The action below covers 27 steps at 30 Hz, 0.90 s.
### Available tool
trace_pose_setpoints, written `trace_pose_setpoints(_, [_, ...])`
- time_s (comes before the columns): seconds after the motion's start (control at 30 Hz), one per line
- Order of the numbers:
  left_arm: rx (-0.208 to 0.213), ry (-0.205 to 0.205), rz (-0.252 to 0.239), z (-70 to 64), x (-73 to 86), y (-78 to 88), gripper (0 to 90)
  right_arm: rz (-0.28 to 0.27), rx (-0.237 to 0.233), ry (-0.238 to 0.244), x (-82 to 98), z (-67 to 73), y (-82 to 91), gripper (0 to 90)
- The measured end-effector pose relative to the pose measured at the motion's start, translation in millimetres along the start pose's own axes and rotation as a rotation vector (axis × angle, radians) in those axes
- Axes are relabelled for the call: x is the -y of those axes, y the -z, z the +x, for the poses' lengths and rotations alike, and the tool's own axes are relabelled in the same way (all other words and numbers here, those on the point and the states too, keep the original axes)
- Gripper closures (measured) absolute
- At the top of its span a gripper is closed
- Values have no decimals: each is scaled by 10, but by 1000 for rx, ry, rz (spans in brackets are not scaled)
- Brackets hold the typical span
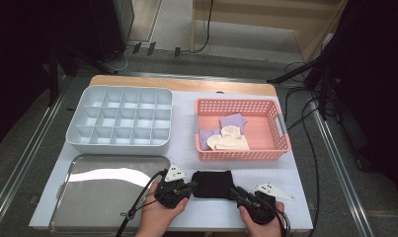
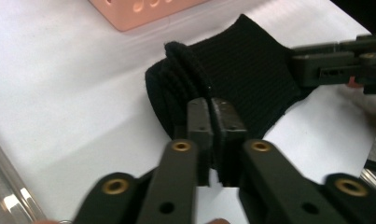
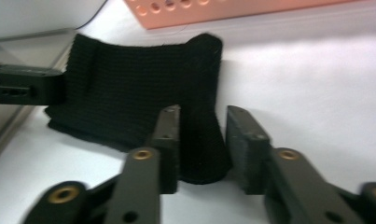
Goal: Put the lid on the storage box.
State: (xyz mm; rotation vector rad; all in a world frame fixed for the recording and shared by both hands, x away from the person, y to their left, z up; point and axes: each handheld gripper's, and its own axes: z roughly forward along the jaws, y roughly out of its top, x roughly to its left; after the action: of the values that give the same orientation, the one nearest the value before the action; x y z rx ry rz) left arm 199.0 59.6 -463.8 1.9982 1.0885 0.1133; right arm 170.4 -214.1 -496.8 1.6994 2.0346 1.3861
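- Lying on the white counter (image 1: 186, 148) near its front edge, between the two hands: one black knitted cloth (image 1: 214, 184), folded, just in front of the pink basket (image 1: 241, 155).
- Left claw (image 1: 190, 186), high view: at the cloth's left edge, held in the person's left hand (image 1: 159, 215). Left gripper view: jaws drawn almost together, pinching the cloth's near edge where several folded layers stack up.
- Right claw (image 1: 234, 191), high view: at the cloth's right edge, in the right hand (image 1: 258, 222). Right gripper view: jaws narrow but with a gap, a rolled corner of the cloth standing between them; the left jaw touches it, and whether the right jaw presses on it cannot be told.
- Each gripper view shows the opposite claw biting the far edge of the cloth; the high view does not resolve this.
- High view, further stock: a pale grey compartment tray (image 1: 120, 118) at back left, its cells bare; a shiny metal tray (image 1: 107, 192) at front left; cream and purple cloths (image 1: 228, 136) in the basket.
- Gripper views give the cloth's ribbed knit and the holes of the basket wall; the high view gives layout.
- Surface: white sheet over a wooden counter.
- Room: grey carpet, metal rails on the floor at both sides, black cables trailing at right, dark equipment at the back corners.
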Motion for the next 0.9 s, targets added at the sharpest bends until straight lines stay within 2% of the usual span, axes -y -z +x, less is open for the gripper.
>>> trace_pose_setpoints(0.17, [15, 15, -59, -32, -70, 62, 743, -13, -9, -1, -17, 16, 34, 802])
trace_pose_setpoints(0.27, [40, 18, -91, -72, -118, 72, 740, -24, -5, 7, -30, 38, 45, 812])
trace_pose_setpoints(0.33, [45, 12, -95, -112, -147, 51, 770, -30, -2, 13, -44, 63, 59, 820])
trace_pose_setpoints(0.5, [104, 9, -56, -215, -185, -103, 877, -64, -13, 44, -76, 120, 108, 826])
trace_pose_setpoints(0.6, [80, 19, -14, -229, -212, -236, 900, -72, -24, 54, -89, 125, 124, 828])
trace_pose_setpoints(0.67, [59, 29, 2, -200, -216, -313, 900, -77, -31, 43, -96, 129, 145, 828])
trace_pose_setpoints(0.8, [34, 41, 31, -164, -195, -414, 900, -100, -52, 60, -109, 146, 189, 829])
trace_pose_setpoints(0.9, [40, 59, 44, -164, -182, -459, 900, -126, -64, 67, -122, 187, 218, 830])
